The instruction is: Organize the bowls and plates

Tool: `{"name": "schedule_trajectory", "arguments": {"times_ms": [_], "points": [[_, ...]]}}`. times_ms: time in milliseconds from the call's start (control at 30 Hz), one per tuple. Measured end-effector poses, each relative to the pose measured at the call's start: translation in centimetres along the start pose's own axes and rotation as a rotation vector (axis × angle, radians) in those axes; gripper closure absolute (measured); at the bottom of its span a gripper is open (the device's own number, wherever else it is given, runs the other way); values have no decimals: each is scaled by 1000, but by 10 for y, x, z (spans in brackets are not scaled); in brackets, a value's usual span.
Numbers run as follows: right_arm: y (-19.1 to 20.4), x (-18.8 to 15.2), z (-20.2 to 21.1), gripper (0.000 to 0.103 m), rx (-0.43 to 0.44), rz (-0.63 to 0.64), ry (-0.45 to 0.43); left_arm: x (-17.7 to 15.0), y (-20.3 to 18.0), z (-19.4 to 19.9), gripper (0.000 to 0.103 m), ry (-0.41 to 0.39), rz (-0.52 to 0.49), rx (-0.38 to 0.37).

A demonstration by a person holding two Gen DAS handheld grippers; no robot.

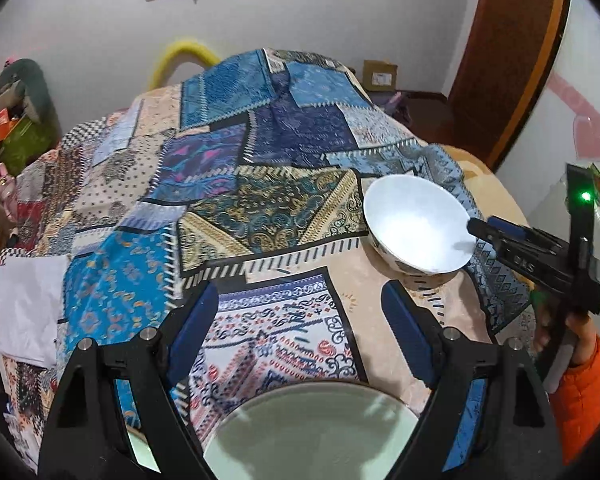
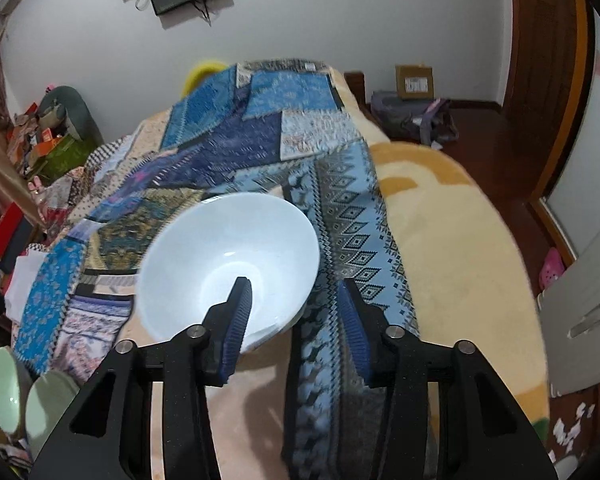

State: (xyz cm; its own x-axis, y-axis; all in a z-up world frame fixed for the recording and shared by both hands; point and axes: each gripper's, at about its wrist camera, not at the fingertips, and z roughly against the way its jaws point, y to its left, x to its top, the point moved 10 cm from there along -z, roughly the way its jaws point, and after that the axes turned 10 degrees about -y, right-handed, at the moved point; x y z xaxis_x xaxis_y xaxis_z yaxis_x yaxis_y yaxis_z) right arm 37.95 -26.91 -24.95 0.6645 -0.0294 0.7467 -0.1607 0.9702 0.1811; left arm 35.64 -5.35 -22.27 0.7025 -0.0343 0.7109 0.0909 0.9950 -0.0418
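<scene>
Bowl (image 2: 228, 264) grabbing is our step: our right gripper (image 2: 296, 320) is reaching with fingers apart across its rim, needing to squeeze; our left gripper (image 1: 300, 336) is waiting apart over a plate (image 1: 316, 436).

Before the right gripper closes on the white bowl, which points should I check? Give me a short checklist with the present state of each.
1. Right gripper open: ok.
2. One finger inside the white bowl, the other outside its rim: ok, the rim sits between the fingers.
3. Bowl empty: ok, nothing shows inside.
4. Bowl standing level: not ok, it tilts on the patchwork cloth.
5. Left gripper away from the bowl: ok, it is open above the pale green plate.
6. Finger pads touching the rim: cannot tell.
</scene>
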Motion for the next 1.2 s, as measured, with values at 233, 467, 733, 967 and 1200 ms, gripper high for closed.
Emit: {"name": "schedule_trajectory", "arguments": {"times_ms": [233,467,733,967,1200], "points": [[-5,-5,-36,83,44,-6,75,-9,-7,-37,19,54,7,-29],[9,-11,-42,88,122,35,103,-11,-13,-53,19,76,8,-64],[62,-33,-28,88,241,136,138,-32,-8,-71,33,151,25,-55],[84,-45,-26,87,273,133,161,-59,-8,-90,61,255,55,-81],[84,-44,-29,87,269,102,157,-64,-20,-95,79,256,43,-104]]}}
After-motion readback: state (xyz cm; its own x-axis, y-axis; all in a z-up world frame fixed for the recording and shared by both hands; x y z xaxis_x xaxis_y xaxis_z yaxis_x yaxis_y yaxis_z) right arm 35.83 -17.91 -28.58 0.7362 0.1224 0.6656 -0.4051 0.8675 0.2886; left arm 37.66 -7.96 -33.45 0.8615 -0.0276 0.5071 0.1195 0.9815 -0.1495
